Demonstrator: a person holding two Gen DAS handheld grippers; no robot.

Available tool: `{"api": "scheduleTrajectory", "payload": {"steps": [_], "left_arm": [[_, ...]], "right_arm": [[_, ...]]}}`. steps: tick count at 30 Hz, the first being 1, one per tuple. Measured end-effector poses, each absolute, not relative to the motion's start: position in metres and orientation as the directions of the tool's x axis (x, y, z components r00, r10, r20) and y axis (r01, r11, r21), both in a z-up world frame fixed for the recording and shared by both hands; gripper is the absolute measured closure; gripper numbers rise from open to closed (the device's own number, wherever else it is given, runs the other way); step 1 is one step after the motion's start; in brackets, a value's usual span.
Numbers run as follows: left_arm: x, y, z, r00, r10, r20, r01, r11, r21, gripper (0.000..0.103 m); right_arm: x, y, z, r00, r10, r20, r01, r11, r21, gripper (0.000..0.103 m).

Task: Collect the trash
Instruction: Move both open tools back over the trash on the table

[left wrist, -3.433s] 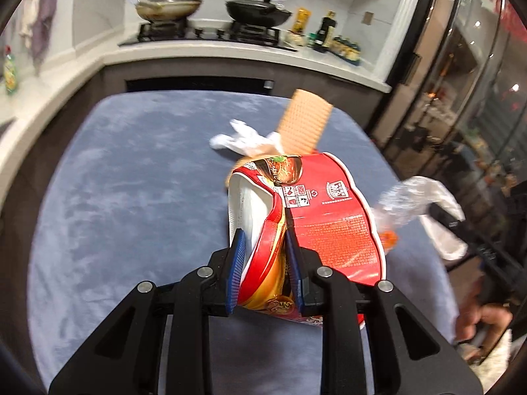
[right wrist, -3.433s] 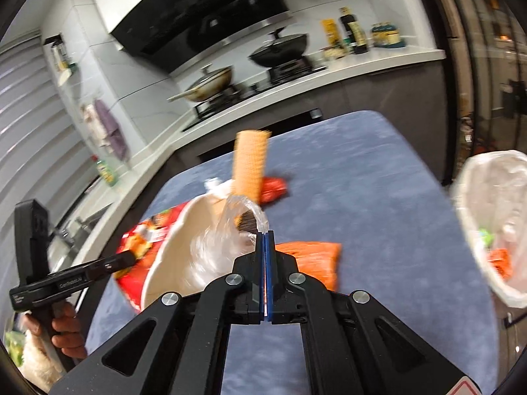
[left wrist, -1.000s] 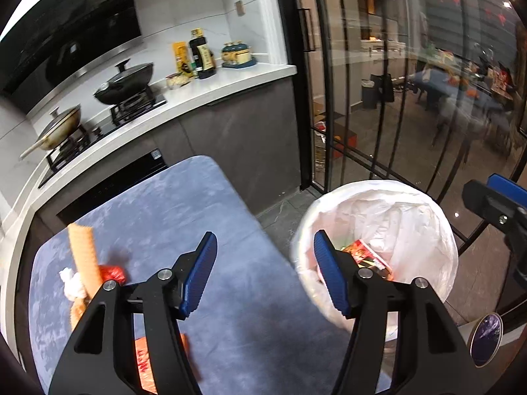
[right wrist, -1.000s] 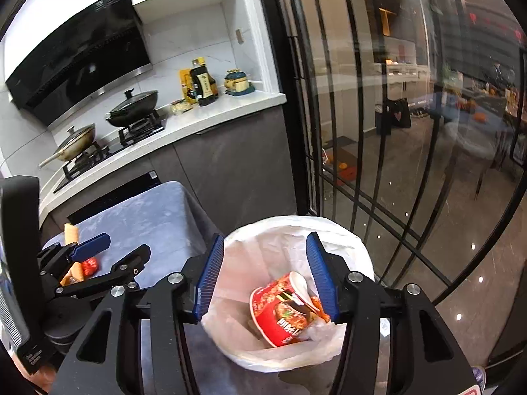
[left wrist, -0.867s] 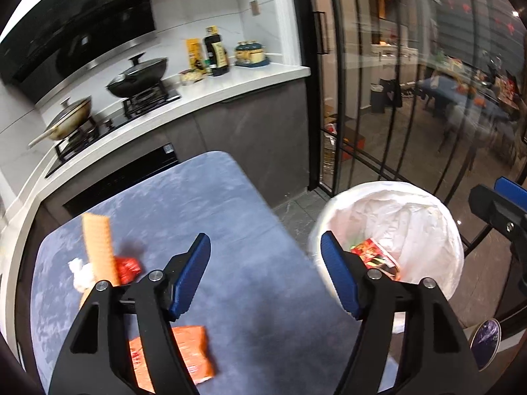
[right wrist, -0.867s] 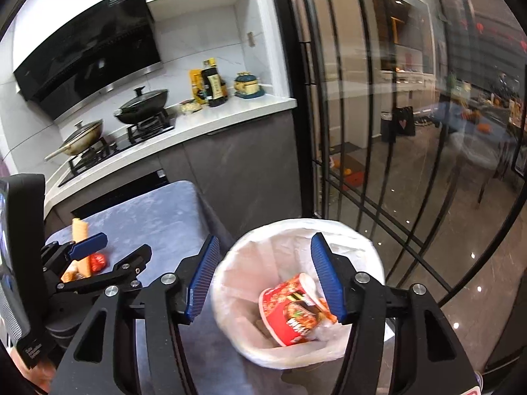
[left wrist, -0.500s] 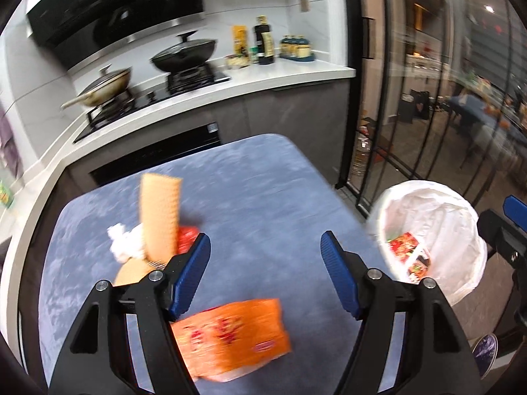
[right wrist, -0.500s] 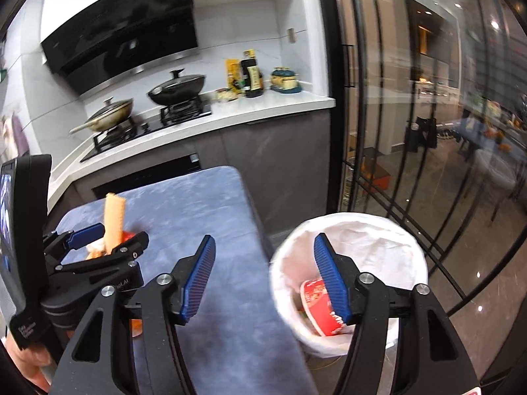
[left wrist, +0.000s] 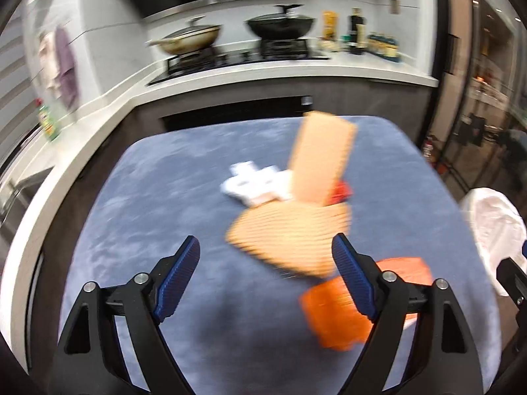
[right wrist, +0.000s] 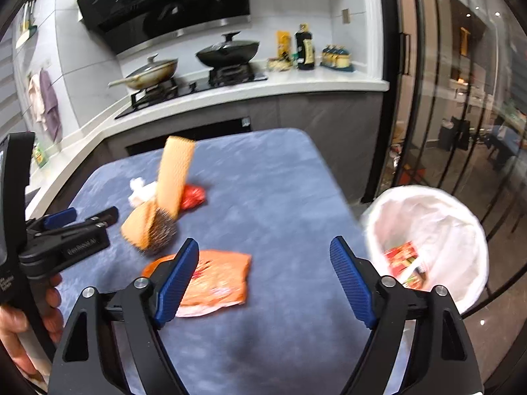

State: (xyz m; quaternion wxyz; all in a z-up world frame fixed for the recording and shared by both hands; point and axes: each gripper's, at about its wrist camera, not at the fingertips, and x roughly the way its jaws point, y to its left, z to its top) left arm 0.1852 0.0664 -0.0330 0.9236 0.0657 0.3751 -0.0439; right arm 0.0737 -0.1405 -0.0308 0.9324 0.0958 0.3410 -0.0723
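An orange snack bag (left wrist: 342,309) lies flat on the blue-grey table (left wrist: 164,197), also in the right wrist view (right wrist: 214,283). Behind it stands a tan ribbed brush-like object with an upright handle (left wrist: 296,210) (right wrist: 161,204), a white crumpled tissue (left wrist: 253,186) (right wrist: 140,191) and a small red wrapper (left wrist: 341,192) (right wrist: 193,196). My left gripper (left wrist: 265,276) is open and empty above the table, just before the tan object. My right gripper (right wrist: 265,276) is open and empty above the table's right part. The white-lined trash bin (right wrist: 428,230) holds red packaging.
The bin (left wrist: 494,223) stands on the floor off the table's right edge. A counter with two pans on a stove (right wrist: 197,72) and bottles runs behind the table. Glass doors (right wrist: 461,98) are at the right. The left gripper body (right wrist: 66,237) shows in the right wrist view.
Both grippers have swung left from over the bin back over the table. The cup noodle container and plastic held earlier are gone from the jaws; both are now open and empty.
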Motion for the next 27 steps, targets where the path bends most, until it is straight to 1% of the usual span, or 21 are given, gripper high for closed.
{"api": "scheduleTrajectory", "payload": {"steps": [3, 6, 8, 10, 13, 19, 23, 27], "left_arm": [[0.185, 0.094, -0.039, 0.709, -0.003, -0.705, 0.088, 0.993, 0.084, 0.020], [0.182, 0.119, -0.046, 0.706, 0.041, -0.707, 0.043, 0.994, 0.101, 0.016], [0.181, 0.131, -0.050, 0.703, 0.050, -0.709, 0.027, 0.995, 0.098, 0.015], [0.180, 0.140, -0.053, 0.696, 0.054, -0.716, 0.017, 0.996, 0.091, 0.015], [0.180, 0.152, -0.057, 0.687, 0.056, -0.725, 0.001, 0.997, 0.078, 0.015], [0.184, 0.168, -0.063, 0.671, 0.048, -0.740, -0.018, 0.999, 0.049, 0.015], [0.187, 0.170, -0.067, 0.662, 0.049, -0.748, -0.020, 0.999, 0.048, 0.014], [0.191, 0.170, -0.071, 0.653, 0.045, -0.756, -0.018, 0.999, 0.043, 0.012]], "right_arm": [[0.080, -0.124, -0.043, 0.738, -0.046, -0.673, 0.187, 0.973, 0.138, 0.024], [0.086, -0.108, -0.054, 0.720, -0.028, -0.693, 0.172, 0.975, 0.139, 0.024], [0.089, -0.099, -0.061, 0.709, -0.014, -0.705, 0.164, 0.976, 0.145, 0.024], [0.093, -0.087, -0.067, 0.701, -0.005, -0.713, 0.152, 0.978, 0.144, 0.024], [0.099, -0.072, -0.076, 0.693, 0.013, -0.721, 0.137, 0.979, 0.149, 0.020], [0.116, -0.040, -0.094, 0.667, 0.062, -0.743, 0.079, 0.985, 0.152, 0.020], [0.125, -0.027, -0.108, 0.644, 0.062, -0.762, 0.058, 0.990, 0.130, 0.020], [0.134, -0.026, -0.124, 0.624, 0.038, -0.781, 0.078, 0.991, 0.111, 0.019]]}}
